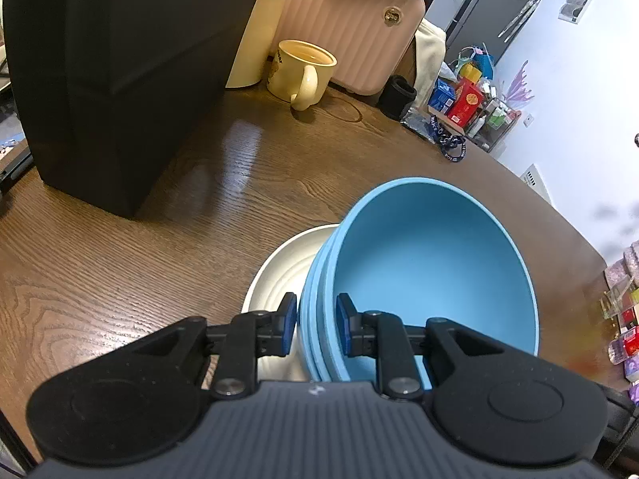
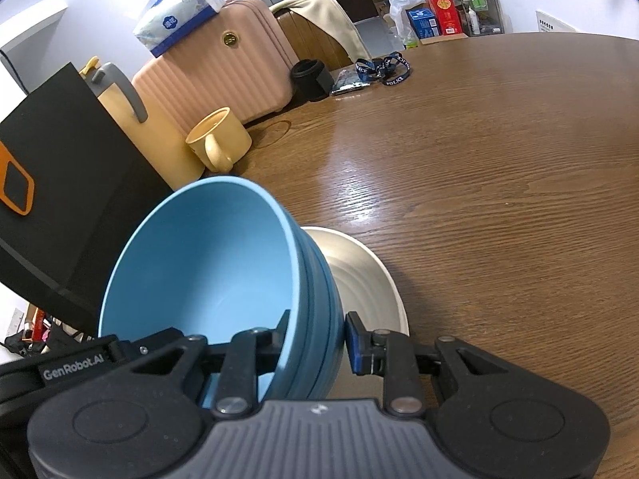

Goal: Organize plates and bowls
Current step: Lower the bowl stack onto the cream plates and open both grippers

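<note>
Over the white plate [image 1: 275,275] on the wooden table [image 1: 120,263] hangs a nested stack of blue bowls [image 1: 431,275], tilted. Left gripper [image 1: 316,315] and right gripper [image 2: 317,339] each clamp opposite rims. Matte, rigid and probably light, they look slippery; the stacked rim seems the best hold.

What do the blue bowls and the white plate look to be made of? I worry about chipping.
Blue bowls: likely matte plastic or melamine; even colour, no glare, thin rims. White plate: probably glazed ceramic, though enamel or plastic is possible; soft sheen, concentric ridges. Both grippers clamp the bowls' rims.
</note>
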The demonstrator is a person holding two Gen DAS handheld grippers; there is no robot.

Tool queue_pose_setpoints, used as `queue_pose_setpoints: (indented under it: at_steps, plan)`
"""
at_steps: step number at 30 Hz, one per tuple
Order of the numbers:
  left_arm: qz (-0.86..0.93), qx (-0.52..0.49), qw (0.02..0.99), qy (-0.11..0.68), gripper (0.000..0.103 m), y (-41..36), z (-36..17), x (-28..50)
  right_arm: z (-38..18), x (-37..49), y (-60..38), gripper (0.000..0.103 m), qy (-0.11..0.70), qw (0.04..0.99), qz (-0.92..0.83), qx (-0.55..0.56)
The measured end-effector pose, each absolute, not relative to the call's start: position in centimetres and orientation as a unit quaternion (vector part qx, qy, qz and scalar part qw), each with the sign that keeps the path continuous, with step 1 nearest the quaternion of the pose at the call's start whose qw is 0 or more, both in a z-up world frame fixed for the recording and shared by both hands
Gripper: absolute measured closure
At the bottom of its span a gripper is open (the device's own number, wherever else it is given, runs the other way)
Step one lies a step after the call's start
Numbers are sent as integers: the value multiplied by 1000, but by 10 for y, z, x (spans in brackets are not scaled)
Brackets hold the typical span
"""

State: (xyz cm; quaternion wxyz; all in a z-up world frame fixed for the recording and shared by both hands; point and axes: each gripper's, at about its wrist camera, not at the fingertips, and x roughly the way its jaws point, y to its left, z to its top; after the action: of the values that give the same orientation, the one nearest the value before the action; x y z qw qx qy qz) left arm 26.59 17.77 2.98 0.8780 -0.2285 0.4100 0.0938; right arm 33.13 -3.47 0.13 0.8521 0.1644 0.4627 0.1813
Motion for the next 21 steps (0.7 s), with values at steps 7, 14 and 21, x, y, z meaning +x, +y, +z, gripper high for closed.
queue_pose_setpoints:
  at_steps: [7,14,21]
  plan:
    - [90,-220,891,387,62,175,39,258,7,329,-44,44,444,858,185,179]
    - [103,-210,905,354,20,175,50,243,19,317,-54,21,413,876,184,168]
    - [109,-175,935,289,0,166,70,210,38,286,-63,3,349,907,198,127]
